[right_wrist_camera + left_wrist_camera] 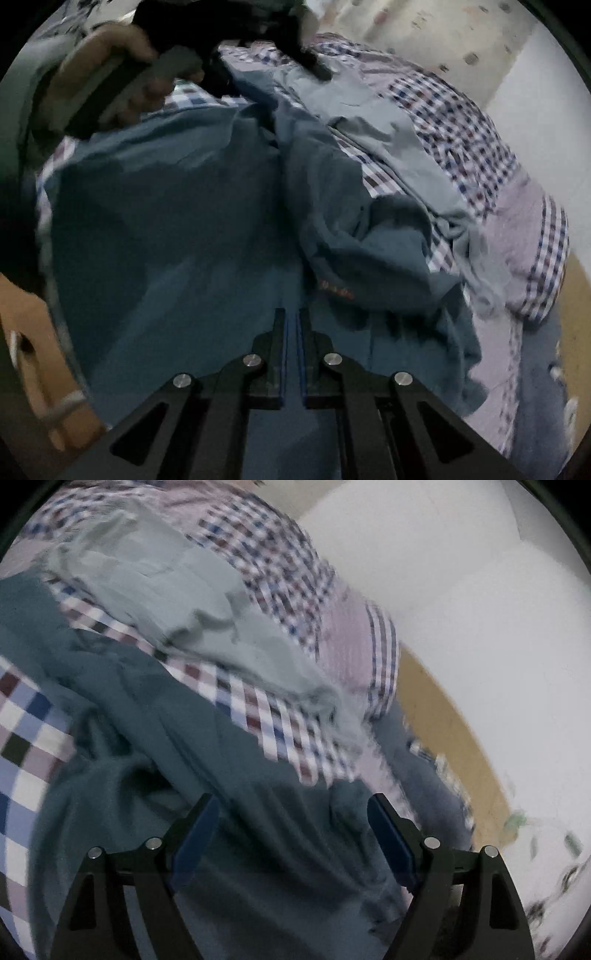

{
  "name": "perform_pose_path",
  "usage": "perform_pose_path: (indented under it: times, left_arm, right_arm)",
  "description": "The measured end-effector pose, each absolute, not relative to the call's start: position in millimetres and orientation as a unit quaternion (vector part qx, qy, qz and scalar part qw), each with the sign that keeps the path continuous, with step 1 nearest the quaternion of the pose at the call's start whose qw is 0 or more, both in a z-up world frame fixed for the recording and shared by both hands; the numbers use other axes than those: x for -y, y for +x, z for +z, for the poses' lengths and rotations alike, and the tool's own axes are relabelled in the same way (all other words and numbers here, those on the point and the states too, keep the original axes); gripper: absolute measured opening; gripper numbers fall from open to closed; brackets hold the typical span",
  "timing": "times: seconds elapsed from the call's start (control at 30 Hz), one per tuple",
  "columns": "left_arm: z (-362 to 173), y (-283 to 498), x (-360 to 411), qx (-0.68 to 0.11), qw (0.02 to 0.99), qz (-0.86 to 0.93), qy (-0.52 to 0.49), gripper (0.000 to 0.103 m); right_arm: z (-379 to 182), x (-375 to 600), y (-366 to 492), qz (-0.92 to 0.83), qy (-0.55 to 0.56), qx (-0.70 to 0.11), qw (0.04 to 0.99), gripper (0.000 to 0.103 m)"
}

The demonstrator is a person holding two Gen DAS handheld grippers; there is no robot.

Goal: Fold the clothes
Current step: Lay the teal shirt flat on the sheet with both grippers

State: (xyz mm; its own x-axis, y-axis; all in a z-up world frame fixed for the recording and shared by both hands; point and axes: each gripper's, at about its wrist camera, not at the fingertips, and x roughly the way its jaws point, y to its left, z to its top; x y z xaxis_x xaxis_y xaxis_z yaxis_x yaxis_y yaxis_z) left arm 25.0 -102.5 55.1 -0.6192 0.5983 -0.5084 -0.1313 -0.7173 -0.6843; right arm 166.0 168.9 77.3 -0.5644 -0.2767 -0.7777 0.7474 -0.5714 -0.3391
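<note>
**A:** Right gripper (291, 314) fingers are pressed together, and I can't tell if any teal garment (184, 221) is pinched between them. Left gripper (293, 801) is spread wide above it.

**B:** Teal garment's bunched on the checkered bedsheet (461, 122), beside the pale grey garment (369, 110). A thin pinch could slip, or drag the grey one along.

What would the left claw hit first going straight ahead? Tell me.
Most likely the dark teal garment: it fills the gap ahead of the open left claw, lying on the checked bedsheet. Depth is unclear.
</note>
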Motion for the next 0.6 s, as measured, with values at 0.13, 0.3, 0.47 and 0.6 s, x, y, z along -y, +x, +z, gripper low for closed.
perform_pose_path:
  times: [0.13, 0.3, 0.47, 0.6]
  left_arm:
    - [45.0, 21.8, 83.3, 0.286, 0.221, 0.840, -0.404, 0.086]
    - [34.7, 15.7, 69.8, 0.275, 0.227, 0.836, -0.417, 0.085]
    - [29.7, 11.1, 58.1, 0.261, 0.232, 0.833, -0.429, 0.084]
    - [25.7, 8.8, 54.4, 0.247, 0.225, 0.832, -0.442, 0.070]
  right_arm:
    - [112.2, -177.5, 139.2, -0.866, 0.339, -0.221, 0.295, 0.024]
    - [147.1, -161.0, 79.5, -0.890, 0.329, -0.154, 0.275, 0.046]
    - [134.0, -167.1, 14.8, -0.886, 0.381, -0.106, 0.241, 0.053]
    - [99.8, -194.9, -23.1, -0.864, 0.442, -0.006, 0.240, 0.053]
